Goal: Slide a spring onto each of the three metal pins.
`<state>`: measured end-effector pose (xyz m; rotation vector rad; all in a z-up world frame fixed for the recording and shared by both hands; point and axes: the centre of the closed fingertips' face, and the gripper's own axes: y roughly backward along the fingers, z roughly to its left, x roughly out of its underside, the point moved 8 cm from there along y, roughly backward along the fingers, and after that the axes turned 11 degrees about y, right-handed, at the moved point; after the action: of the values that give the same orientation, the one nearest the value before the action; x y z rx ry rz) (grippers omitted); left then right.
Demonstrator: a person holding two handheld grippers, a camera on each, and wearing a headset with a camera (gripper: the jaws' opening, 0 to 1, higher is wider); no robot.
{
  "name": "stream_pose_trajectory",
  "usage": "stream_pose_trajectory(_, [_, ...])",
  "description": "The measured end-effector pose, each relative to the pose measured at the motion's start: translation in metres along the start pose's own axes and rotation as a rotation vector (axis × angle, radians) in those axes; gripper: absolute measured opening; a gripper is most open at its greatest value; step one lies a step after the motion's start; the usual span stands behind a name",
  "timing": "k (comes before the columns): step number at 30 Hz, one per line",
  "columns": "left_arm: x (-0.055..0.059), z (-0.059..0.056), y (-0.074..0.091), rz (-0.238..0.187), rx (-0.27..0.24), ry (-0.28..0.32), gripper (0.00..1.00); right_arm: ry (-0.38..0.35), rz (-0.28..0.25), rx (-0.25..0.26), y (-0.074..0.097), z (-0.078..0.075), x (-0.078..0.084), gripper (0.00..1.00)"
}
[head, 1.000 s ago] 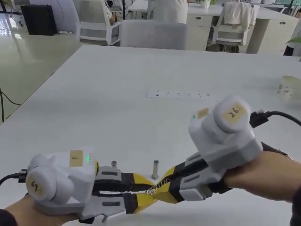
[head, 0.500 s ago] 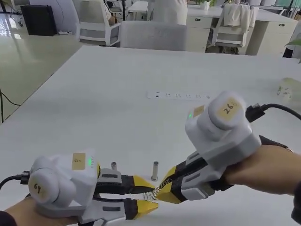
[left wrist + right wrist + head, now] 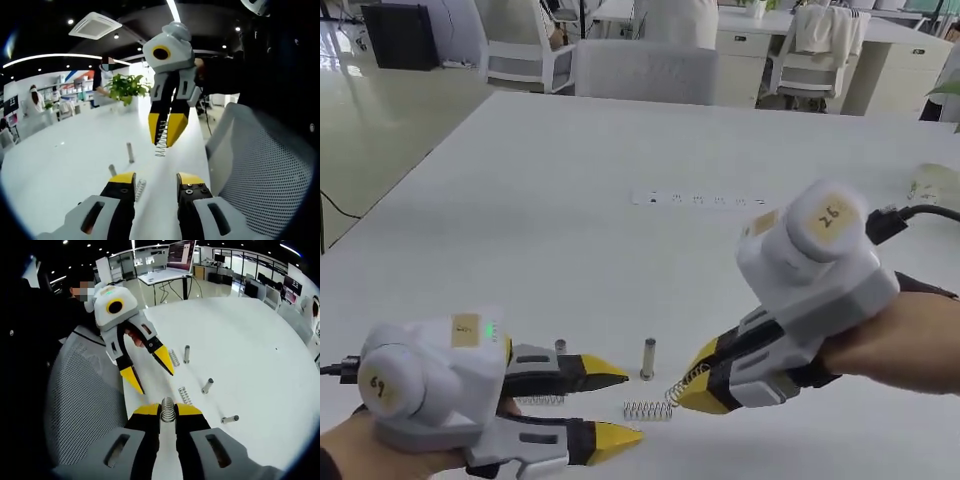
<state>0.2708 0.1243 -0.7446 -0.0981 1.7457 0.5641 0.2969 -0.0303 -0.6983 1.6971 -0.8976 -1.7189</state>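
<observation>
Right gripper (image 3: 692, 388) (image 3: 167, 414): jaws clenched on a spring (image 3: 678, 386) (image 3: 167, 410). The coil is pinched at one end and the rest sticks out past the yellow tips, pointing left and a little down. In the right gripper view the coil's open end faces the camera between the closed tips. In the left gripper view the same tool (image 3: 167, 131) hangs over the table with the coil (image 3: 160, 142) trailing below its tips. Whether the free end touches the surface, cannot tell.

Left gripper (image 3: 622, 405) (image 3: 156, 179) (image 3: 154, 380): jaws spread wide, grasping nothing, low over the near edge, tips aimed right toward the other tool.

Pins, all upright and bare:
- middle pin (image 3: 648, 358) (image 3: 207, 385) (image 3: 130, 151), just beyond the gap between the two sets of tips
- left pin (image 3: 560, 347) (image 3: 187, 353), on the far side of the left gripper's jaw
- right pin (image 3: 229, 418), nearer the right tool

Loose spring (image 3: 648, 410) (image 3: 185, 395) lies flat between the two tools, just near of the middle pin. A second loose spring (image 3: 542, 400) (image 3: 173, 357) lies flat beside the left gripper's jaws, close to the left pin.

White table (image 3: 620, 230). A power strip (image 3: 700, 200) lies far off, mid-table.
</observation>
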Motion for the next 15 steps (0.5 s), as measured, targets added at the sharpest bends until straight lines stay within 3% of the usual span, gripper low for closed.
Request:
stream_pose_trajectory(10, [0.010,0.002,0.014,-0.005,-0.040,0.045,0.38,-0.012,0.022,0.030,0.008,-0.010,0.008,0.08])
stream_pose_trajectory(15, [0.016,0.004,0.022,-0.017,-0.069,0.077,0.40,-0.016,0.033,0.043,0.011,-0.017,0.010,0.08])
